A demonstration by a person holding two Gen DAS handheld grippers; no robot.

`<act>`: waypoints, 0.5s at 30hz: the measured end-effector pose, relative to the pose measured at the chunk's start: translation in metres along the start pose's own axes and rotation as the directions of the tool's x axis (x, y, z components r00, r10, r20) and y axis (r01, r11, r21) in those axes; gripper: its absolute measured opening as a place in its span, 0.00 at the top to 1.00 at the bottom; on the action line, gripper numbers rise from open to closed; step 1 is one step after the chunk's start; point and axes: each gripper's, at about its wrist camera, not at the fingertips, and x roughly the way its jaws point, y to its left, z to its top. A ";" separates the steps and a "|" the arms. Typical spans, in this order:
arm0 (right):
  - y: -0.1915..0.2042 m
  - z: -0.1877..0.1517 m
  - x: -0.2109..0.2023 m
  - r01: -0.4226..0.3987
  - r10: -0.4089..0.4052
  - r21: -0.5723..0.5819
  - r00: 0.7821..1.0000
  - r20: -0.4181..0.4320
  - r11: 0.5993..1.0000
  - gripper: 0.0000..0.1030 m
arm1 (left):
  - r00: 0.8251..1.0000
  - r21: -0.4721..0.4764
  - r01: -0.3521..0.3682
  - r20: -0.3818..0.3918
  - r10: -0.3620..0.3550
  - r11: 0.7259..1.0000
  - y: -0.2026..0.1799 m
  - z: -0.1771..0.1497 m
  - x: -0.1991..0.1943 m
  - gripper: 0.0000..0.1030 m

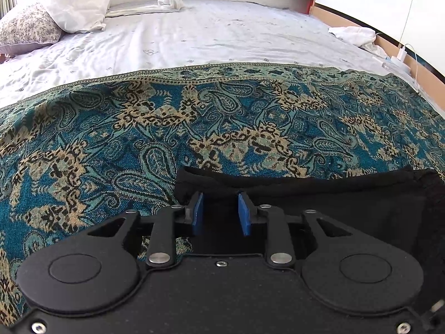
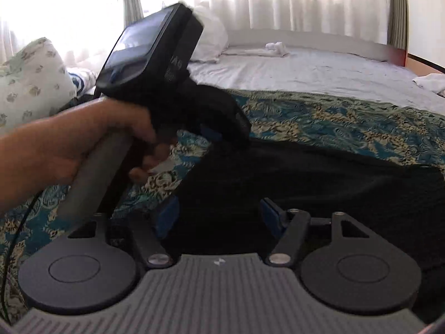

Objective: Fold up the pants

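Black pants lie on a blue and tan paisley cloth spread over the bed. My left gripper is open, its blue pads standing apart just over the pants' left end. In the right wrist view the pants spread dark across the cloth. My right gripper is open wide over the black fabric. The left gripper, held by a hand, shows there at the pants' far left end, blurred.
The bed has a pale sheet. Pillows lie at the far left. A white rolled towel sits at the head. White cloth and a charger are at the right edge by the wall.
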 end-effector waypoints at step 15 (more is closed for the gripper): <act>0.017 -0.039 -0.068 0.019 -0.017 -0.066 1.000 0.023 0.998 0.29 | 1.000 0.032 0.006 0.012 -0.006 0.999 -0.002 -0.003 0.003 0.72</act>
